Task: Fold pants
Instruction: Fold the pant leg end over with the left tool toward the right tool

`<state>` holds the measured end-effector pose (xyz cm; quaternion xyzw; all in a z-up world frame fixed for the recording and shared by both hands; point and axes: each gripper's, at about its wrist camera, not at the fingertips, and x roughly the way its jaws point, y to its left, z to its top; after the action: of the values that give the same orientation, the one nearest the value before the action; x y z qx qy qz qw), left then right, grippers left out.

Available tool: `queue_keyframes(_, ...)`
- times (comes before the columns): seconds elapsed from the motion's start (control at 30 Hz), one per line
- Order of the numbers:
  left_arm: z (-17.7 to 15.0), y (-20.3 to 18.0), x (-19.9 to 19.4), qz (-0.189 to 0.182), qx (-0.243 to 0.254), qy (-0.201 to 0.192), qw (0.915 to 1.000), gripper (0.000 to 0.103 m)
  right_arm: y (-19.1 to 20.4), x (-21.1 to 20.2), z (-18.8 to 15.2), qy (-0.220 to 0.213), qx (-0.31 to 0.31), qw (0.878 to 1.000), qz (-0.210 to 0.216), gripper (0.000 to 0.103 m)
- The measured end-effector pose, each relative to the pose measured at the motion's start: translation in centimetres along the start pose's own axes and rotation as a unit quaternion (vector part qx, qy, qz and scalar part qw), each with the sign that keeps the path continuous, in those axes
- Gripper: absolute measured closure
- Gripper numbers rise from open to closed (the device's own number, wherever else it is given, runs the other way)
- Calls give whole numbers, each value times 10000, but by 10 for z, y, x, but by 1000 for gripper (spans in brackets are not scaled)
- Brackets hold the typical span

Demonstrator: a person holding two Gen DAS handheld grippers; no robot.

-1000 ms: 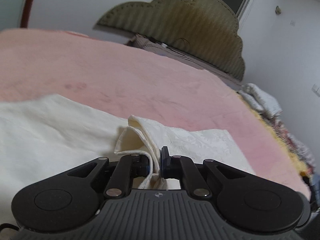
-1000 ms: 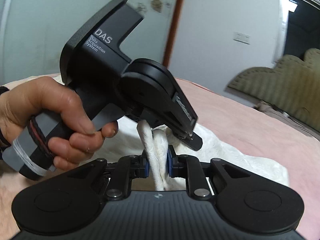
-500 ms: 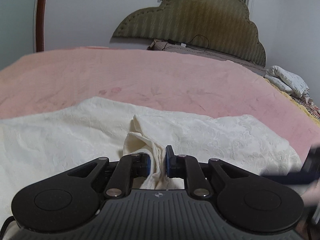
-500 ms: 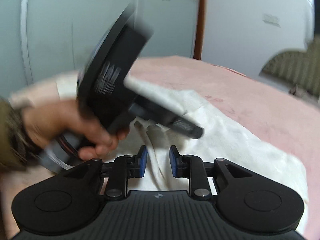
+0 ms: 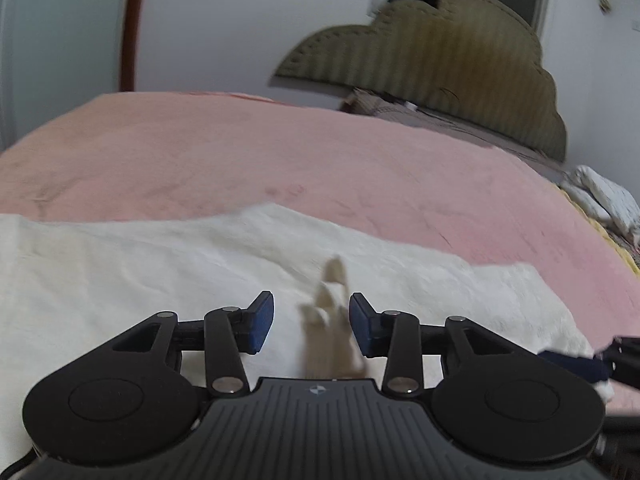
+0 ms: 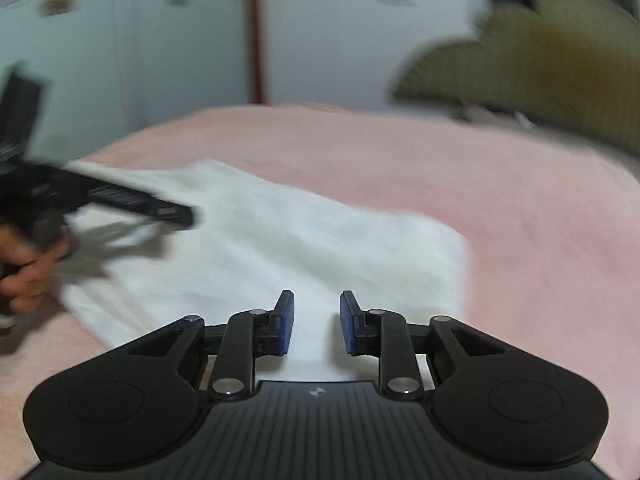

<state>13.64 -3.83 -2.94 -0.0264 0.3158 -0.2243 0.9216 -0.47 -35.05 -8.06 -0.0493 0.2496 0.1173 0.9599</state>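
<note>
Between the left gripper's [image 5: 311, 325] opening jaws, in the left wrist view, a blurred fold of the cream pants [image 5: 160, 280] stands up close beside the right pad; whether it touches is hard to tell. Beyond the fingers, the pants spread flat over the pink bedspread [image 5: 280, 152]. At lower right the other gripper is cut off by the edge.

Ahead of the right gripper [image 6: 316, 322], in its own view, the pants [image 6: 300, 240] lie flat; its parted jaws hold nothing. Far left, the smeared left gripper [image 6: 172, 214] and hand [image 6: 28, 276] are partly out of view.
</note>
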Motion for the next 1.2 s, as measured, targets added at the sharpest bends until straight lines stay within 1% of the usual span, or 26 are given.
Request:
queue_keyframes(0.03,3,5,-4,22,-89,3,10000,54,21,0,2,-71,-356,9993,80,78)
queue_keyframes(0.07,5,9,-8,8,-233,25,9997,48,37,1,4,-135,-707,9973,141,78)
queue_keyframes(0.13,7,19,-15,-149,-584,121,9981,38,61,5,5,-173,-1194,9923,271,78)
queue_keyframes(0.23,3,27,-25,-527,-1055,240,9927,35,82,6,-1,-72,-1418,9888,468,78)
queue_keyframes(0.3,1,30,-30,-659,-1243,292,9896,35,87,13,0,14,-1512,9873,494,78)
queue_keyframes(0.4,-2,32,-34,-831,-1472,348,9850,32,87,13,2,48,-1681,9848,440,78)
queue_keyframes(0.47,-3,32,-34,-1030,-1625,431,9804,32,87,18,2,26,-1719,9844,373,78)
queue_keyframes(0.53,-4,30,-34,-1312,-1744,572,9742,31,89,25,3,24,-1786,9837,222,78)
queue_keyframes(0.6,-6,28,-32,-1587,-1849,733,9671,30,90,29,3,19,-1813,9832,226,78)
queue_keyframes(0.63,-7,27,-31,-1701,-1914,821,9632,29,92,29,2,-65,-1843,9826,219,88)
queue_keyframes(0.73,-12,27,-25,-1946,-2151,1030,9515,29,89,21,3,-319,-1738,9841,174,96)
queue_keyframes(0.77,-13,27,-22,-2019,-2229,1092,9474,29,86,19,5,-370,-1641,9856,167,96)
queue_keyframes(0.83,-15,27,-13,-2225,-2421,1197,9368,29,77,14,8,-410,-1410,9889,208,96)
queue_keyframes(0.9,-16,23,-3,-2422,-2486,1291,9289,28,68,11,9,-442,-1221,9913,211,96)
queue_keyframes(0.97,-18,18,6,-2296,-2505,1431,9296,27,61,9,10,-443,-1057,9932,191,96)
queue_keyframes(1.0,-20,18,12,-2243,-2560,1480,9286,27,58,8,9,-437,-991,9940,161,96)
queue_keyframes(1.1,-24,20,17,-2279,-2802,1457,9211,28,53,6,7,-362,-938,9949,107,96)
queue_keyframes(1.13,-24,22,16,-2302,-2866,1381,9197,39,52,6,7,-358,-915,9951,95,96)
queue_keyframes(1.17,-24,22,15,-2305,-2855,1309,9210,65,50,6,6,-373,-866,9955,83,96)
queue_keyframes(1.2,-23,22,13,-2291,-2788,1269,9240,80,49,6,6,-356,-810,9960,103,96)
